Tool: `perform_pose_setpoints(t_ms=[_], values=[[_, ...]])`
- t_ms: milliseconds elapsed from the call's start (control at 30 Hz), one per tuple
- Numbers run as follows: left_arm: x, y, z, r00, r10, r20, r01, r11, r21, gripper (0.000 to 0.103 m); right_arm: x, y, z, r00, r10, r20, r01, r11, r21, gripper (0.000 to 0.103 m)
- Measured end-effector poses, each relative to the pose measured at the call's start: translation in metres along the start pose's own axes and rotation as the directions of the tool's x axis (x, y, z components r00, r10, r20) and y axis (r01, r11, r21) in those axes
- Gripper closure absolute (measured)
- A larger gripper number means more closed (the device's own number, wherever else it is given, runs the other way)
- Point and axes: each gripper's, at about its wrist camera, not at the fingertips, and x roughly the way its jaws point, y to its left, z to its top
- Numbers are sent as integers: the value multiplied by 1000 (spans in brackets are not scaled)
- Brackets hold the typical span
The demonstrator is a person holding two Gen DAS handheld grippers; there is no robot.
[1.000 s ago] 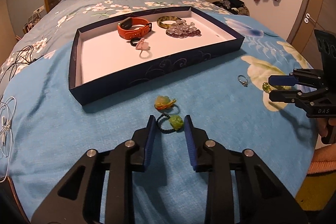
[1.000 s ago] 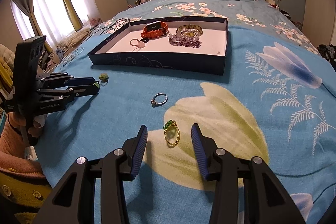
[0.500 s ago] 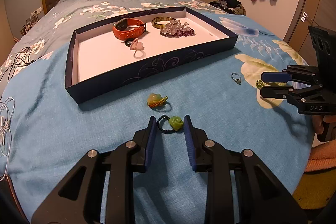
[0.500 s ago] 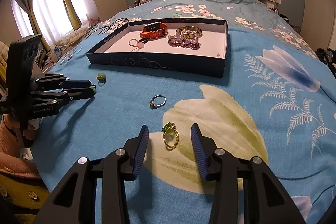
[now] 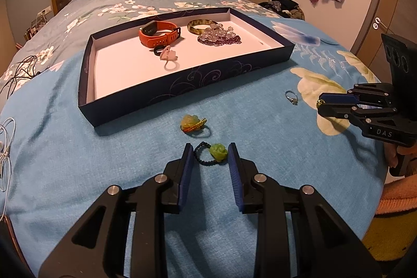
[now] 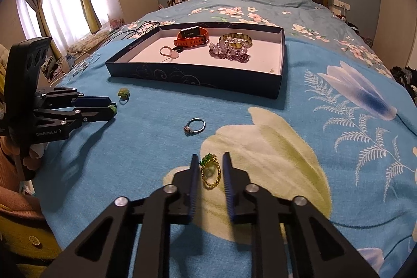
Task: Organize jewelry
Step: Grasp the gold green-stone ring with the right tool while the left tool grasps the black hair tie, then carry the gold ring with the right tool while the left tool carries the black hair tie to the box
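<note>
Gold chain ring (image 6: 210, 175) with its green stone lies flat on the blanket (image 6: 156, 147) between the fingertips of my right gripper (image 6: 210, 170), stone end pointing away from me. The jaws are closing on it, but I still see a sliver of gap on each side, so nothing is clamped yet. My left gripper (image 5: 210, 156) sits part open and clenches nothing; the green flower ring (image 5: 212, 155) on its dark cord band lies just between its tips, flower toward the right pad.

I judge the gold ring to be very light, and its band, made of small beads or links, likely limp rather than stiff. It may fold or roll under the pads, and the plush cover beneath will give. I would take it across the band at its widest part, pads low against the blanket, and spare the stone setting. The cord ring looks soft too; its carved flower is the firmer place to pinch.

Ahead of both tools lies the navy tray (image 6: 276, 93), already holding an orange watch (image 6: 192, 37), among other pieces. A silver ring (image 6: 195, 126) waits just beyond my right tips, and an orange flower ring (image 5: 192, 123) just beyond my left.
</note>
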Motion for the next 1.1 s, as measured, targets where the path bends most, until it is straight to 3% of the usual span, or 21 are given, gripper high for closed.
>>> perform_pose_setpoints(t_ms=[200, 1100], values=[[0, 0, 0, 1000, 3, 6, -3, 1000, 3, 77, 0, 2, 0, 1000, -5, 6, 5, 1000, -13, 95], [-27, -5, 3, 995, -21, 98, 21, 1000, -7, 78, -12, 6, 17, 995, 57, 82, -58, 998, 10, 95]])
